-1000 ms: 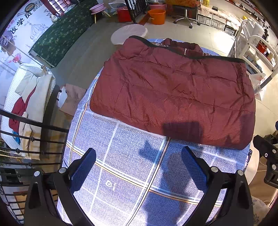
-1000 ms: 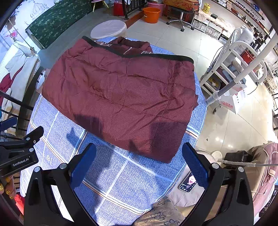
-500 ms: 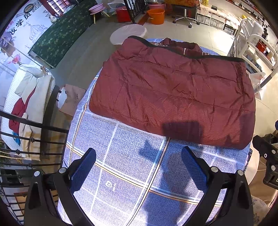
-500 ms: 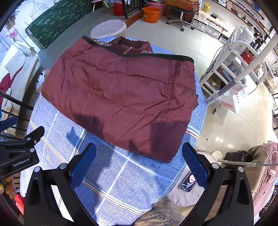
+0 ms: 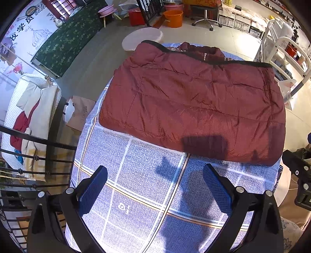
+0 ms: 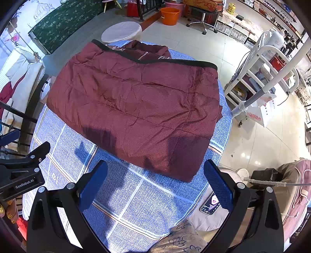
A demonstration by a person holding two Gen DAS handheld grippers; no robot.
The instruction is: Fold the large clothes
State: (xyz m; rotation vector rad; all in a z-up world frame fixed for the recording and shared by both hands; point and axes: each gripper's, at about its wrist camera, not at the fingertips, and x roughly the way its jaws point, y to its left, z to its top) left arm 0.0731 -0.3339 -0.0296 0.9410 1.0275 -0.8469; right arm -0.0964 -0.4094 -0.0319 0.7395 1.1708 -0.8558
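Orange bucket [image 5: 173, 18], white stool [image 6: 122, 31], phone [image 6: 210, 204].

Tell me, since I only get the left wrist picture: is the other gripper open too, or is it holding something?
Observer: The right gripper is open and holds nothing. It points at the blue checked tablecloth, short of the red jacket.
Operator: What lies just past the table's near right edge?
Observer: A phone with its screen lit, lying on something beige beside the table.
Operator: And further right?
Observer: A pinkish padded bundle at the edge of the picture. It may be a bag or a coat; I cannot tell which.
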